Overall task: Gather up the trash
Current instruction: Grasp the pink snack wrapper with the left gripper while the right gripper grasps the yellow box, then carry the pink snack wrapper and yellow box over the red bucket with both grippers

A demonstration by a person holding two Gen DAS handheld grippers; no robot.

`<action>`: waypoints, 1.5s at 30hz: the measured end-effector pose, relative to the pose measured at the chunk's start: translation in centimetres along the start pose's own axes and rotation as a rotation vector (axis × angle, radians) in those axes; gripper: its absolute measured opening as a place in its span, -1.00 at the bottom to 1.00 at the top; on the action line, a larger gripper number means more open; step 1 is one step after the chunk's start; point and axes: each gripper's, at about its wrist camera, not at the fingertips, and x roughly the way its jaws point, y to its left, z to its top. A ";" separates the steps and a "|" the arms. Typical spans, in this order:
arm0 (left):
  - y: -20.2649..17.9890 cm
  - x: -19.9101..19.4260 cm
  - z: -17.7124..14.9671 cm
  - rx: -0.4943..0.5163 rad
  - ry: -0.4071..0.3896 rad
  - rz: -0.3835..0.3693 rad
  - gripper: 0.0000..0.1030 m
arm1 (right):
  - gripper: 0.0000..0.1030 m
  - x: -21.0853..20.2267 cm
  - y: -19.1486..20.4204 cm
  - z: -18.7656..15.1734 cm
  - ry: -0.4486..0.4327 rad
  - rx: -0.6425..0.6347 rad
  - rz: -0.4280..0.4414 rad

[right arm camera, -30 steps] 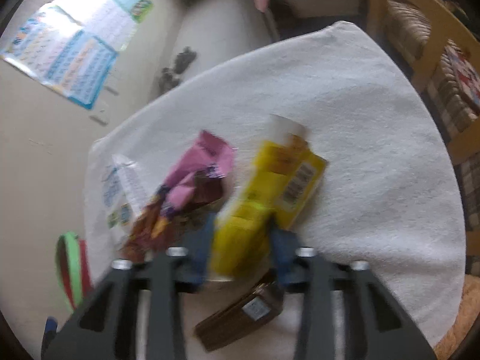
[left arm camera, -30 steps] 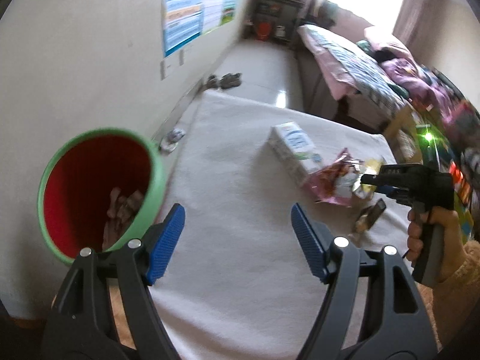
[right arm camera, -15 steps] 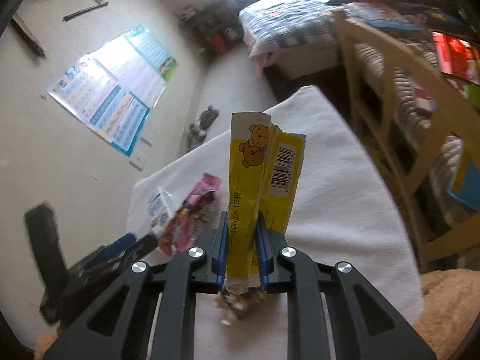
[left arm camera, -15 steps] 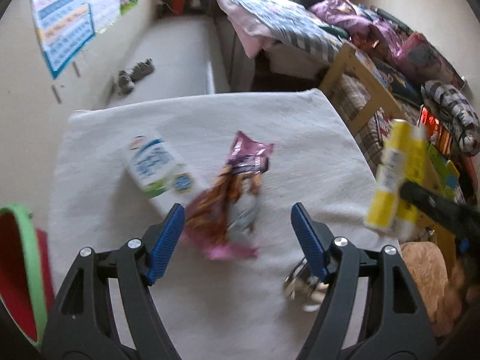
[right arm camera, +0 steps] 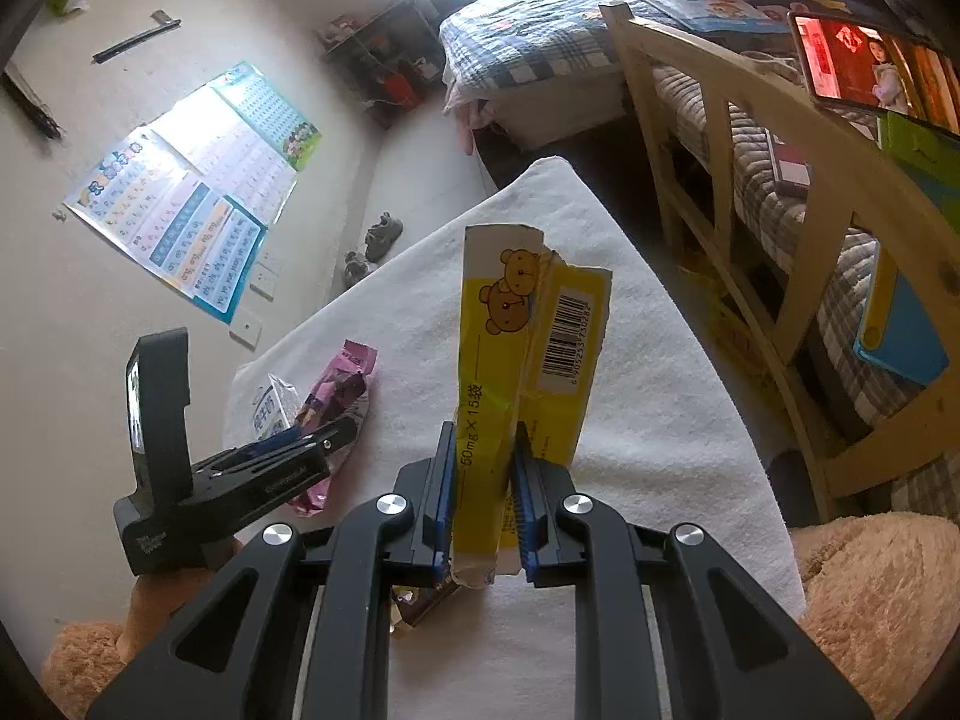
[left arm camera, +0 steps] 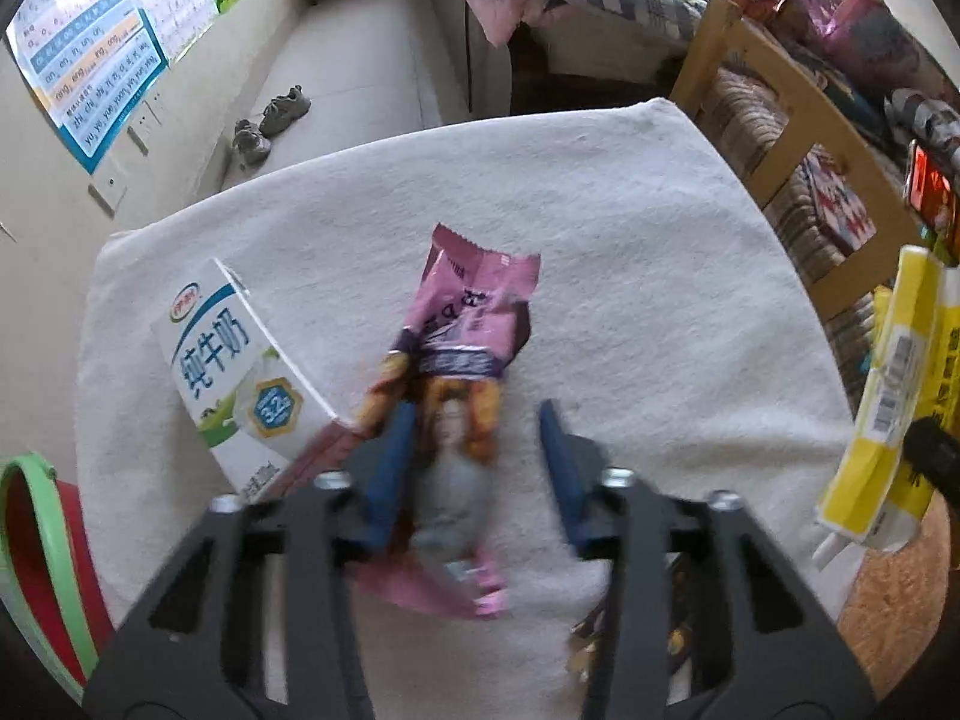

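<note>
Two grippers, three trash items, one table.
Right gripper (right arm camera: 483, 483) clenches yellow box (right arm camera: 522, 360) upright above table (right arm camera: 660, 396); left gripper (left arm camera: 477, 462) spread around pink wrapper (left arm camera: 462, 336), beside milk carton (left arm camera: 234, 372); bin (left arm camera: 30, 546) at left.

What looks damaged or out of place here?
The yellow box held in the right gripper is crushed flat with a torn top edge. The milk carton lies tipped on the white cloth.
</note>
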 end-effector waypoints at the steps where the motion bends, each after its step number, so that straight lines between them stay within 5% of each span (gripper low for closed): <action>1: 0.3 -0.2 -0.2 -0.004 0.002 -0.003 -0.61 | -0.67 0.1 0.1 -0.1 0.002 0.002 0.003; 4: 1.3 -1.2 -1.1 -0.042 0.002 -0.028 -0.81 | -0.67 0.2 0.6 -0.3 0.008 -0.006 0.012; 15: 3.9 -6.7 -7.7 -0.136 -0.001 -0.067 -0.82 | -0.67 0.4 3.4 -1.4 0.030 -0.083 0.027; 22: 4.7 -5.6 -11.3 -0.194 0.039 -0.060 -0.77 | -0.67 1.0 5.7 -2.7 0.056 -0.146 0.028; 27: 4.3 -5.1 -11.5 -0.199 0.036 -0.076 -0.45 | -0.67 0.5 6.9 -3.1 0.047 -0.183 0.024; 30: 4.0 -5.1 -11.7 -0.187 0.035 -0.081 -0.70 | -0.67 0.3 7.3 -3.4 0.050 -0.194 0.026; 45: 7.4 -10.0 -12.4 -0.263 -0.078 -0.039 -0.70 | -0.67 0.2 9.6 -4.3 0.062 -0.248 0.060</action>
